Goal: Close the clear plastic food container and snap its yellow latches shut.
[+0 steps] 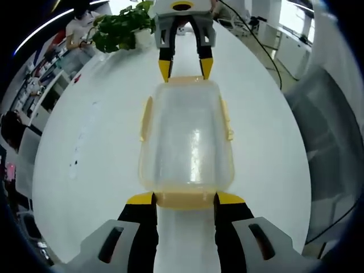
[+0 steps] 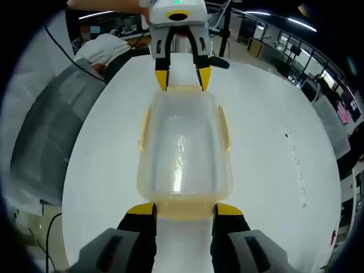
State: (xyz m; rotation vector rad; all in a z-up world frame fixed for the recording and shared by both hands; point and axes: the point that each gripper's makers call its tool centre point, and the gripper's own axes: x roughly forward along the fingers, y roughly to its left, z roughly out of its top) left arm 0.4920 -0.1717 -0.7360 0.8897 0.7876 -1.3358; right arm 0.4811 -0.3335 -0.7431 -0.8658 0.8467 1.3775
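White and wide, the table (image 1: 267, 142) carries the clear container (image 1: 187, 139) near its middle, with bare surface running out on both long sides before the rounded edge drops away. You have open room to either side of the box; the crowded parts are its two short ends, where your claws sit.

In the left gripper view your left claw (image 1: 185, 198) stands spread at the near short end, its yellow tips just beside the corners of the end latch (image 1: 185, 199), gripping nothing. At the far short end the right claw (image 1: 185, 65) faces you, also spread, its tips at the container's rim. The right gripper view mirrors this: the right claw (image 2: 185, 209) is parted around the near end.

The lid lies on the container, and the yellow side latches (image 1: 146, 118) run along the long edges; whether they are snapped down you cannot tell through the cloudy plastic. A potted plant (image 1: 122, 25) stands near the far edge of the table, partly cut off. Small dark specks (image 2: 298, 165) dot the table off to one side.
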